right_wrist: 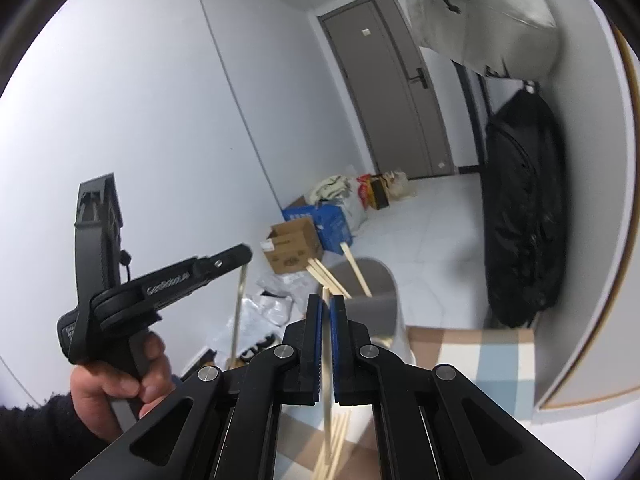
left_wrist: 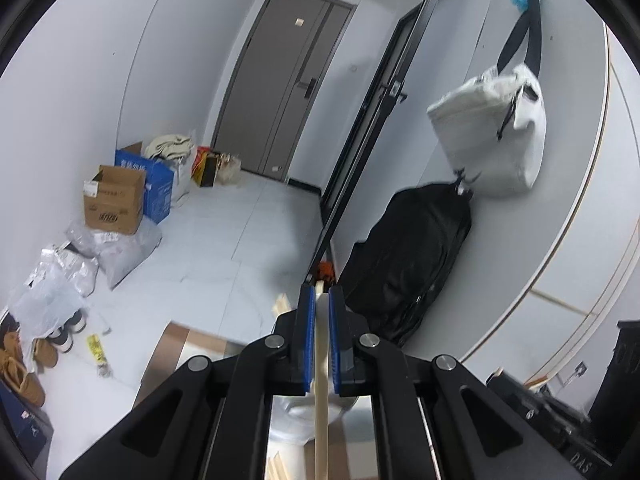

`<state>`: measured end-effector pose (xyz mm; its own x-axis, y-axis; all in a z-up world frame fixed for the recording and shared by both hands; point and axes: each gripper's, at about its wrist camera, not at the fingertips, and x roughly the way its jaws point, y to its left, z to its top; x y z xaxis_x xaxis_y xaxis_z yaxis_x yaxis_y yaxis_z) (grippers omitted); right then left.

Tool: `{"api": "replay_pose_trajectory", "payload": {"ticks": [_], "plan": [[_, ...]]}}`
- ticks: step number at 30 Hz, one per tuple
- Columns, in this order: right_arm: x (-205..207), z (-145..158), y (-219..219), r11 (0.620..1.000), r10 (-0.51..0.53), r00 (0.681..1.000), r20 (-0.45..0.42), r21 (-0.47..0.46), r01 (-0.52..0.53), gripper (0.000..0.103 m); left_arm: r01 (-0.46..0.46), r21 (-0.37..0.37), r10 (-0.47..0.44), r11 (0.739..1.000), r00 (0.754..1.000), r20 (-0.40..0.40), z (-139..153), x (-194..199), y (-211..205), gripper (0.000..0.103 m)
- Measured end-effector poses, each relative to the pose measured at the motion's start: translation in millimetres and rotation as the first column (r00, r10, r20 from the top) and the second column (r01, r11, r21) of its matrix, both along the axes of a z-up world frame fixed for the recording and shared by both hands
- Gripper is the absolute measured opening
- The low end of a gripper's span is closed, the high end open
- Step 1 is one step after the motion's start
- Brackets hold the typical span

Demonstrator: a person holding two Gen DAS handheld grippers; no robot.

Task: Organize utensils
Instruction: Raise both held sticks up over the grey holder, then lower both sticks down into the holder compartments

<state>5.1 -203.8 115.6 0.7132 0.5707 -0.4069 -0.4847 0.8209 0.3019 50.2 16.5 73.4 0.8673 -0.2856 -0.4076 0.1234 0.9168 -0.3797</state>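
Gripping one pale chopstick in each claw, lifted above a grey-white utensil holder.

Left claw (left_wrist: 322,294) pressed together on a wooden chopstick (left_wrist: 321,408), blue pads (left_wrist: 307,332) flat against its sides, stick running back under the claw and poking just past the tips. Seen from the right wrist: right claw (right_wrist: 326,300) pinching a thinner chopstick (right_wrist: 327,392) the same way, tip showing between the pads. Just beyond and below the right claw, utensil holder (right_wrist: 384,308) on a checked mat (right_wrist: 480,356), several more chopsticks (right_wrist: 332,276) leaning out of it toward the left. Off to the left of the right claw, a hand (right_wrist: 120,384) holding the other gripper's handle. Far ahead, cardboard box (right_wrist: 292,246) on the floor.
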Motion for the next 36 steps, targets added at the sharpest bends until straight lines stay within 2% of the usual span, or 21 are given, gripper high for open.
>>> {"api": "replay_pose_trajectory", "payload": {"ticks": [6,11,17,26,36], "plan": [[22,33,-1,1.0,0.001,0.999,0.041,0.01,-0.002,0.003,-0.025,-0.057,0.029,0.998,0.998,0.063,18,19,7,0.003],[46,68,6,1.0,0.004,0.994,0.109,-0.011,-0.002,0.003,-0.04,-0.072,0.049,0.997,0.989,0.141,32,40,11,0.003],[82,90,20,0.999,0.001,0.987,0.159,-0.045,0.006,0.003,-0.034,-0.057,0.046,0.998,0.972,0.231,40,65,9,0.003],[121,78,39,0.997,0.003,0.987,0.163,-0.076,0.009,0.003,-0.058,-0.049,0.07,0.997,0.959,0.273,22,99,11,0.003],[142,54,44,0.996,0.002,0.991,0.133,-0.086,0.009,0.003,-0.086,0.005,0.08,0.996,0.953,0.292,8,107,-3,0.003]]}}
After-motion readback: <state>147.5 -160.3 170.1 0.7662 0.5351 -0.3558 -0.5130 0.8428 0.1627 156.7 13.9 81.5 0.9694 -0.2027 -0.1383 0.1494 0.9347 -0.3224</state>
